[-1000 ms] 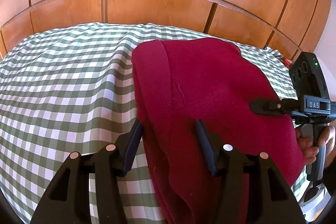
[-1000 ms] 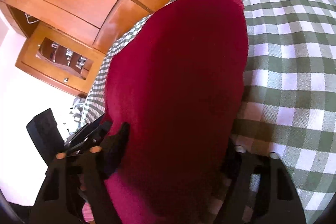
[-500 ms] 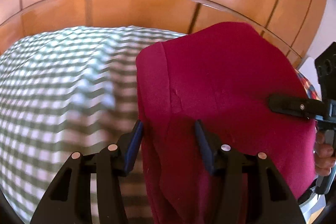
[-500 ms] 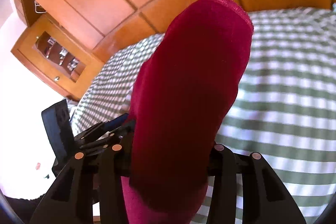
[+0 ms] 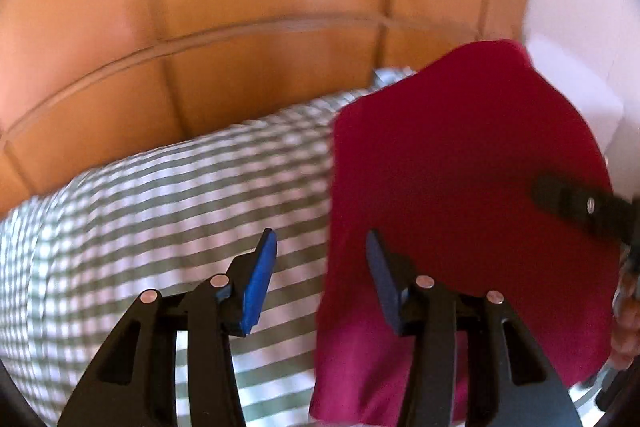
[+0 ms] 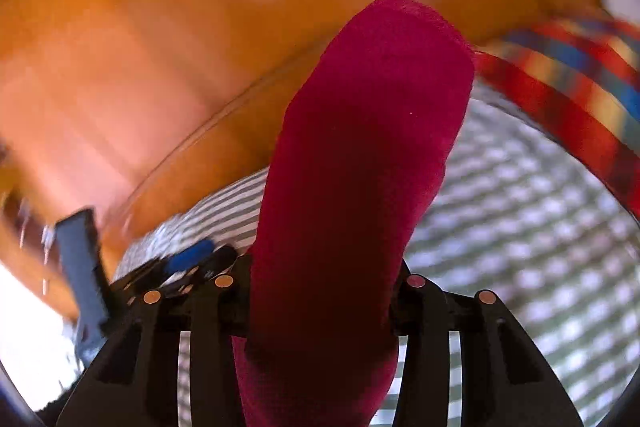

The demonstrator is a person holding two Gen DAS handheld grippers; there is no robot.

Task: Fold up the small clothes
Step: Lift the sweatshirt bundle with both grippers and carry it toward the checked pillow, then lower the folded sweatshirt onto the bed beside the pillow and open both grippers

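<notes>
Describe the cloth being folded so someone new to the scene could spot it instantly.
Start from the green-and-white checked tablecloth below the orange wooden panelling. Lifted above its right side hangs the dark red garment, clamped in the right hand-held gripper. It is the only plain, single-colour fabric here; the multicoloured plaid cloth nearby and the tablecloth are patterned.

Crimson garment (image 5: 460, 167), green-white checked cloth (image 5: 168, 211), seemingly blue-padded tongs (image 5: 320, 267).

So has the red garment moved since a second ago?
Yes. The red garment has lifted off the checked cloth, its top edge now up against the wooden panelling.
</notes>
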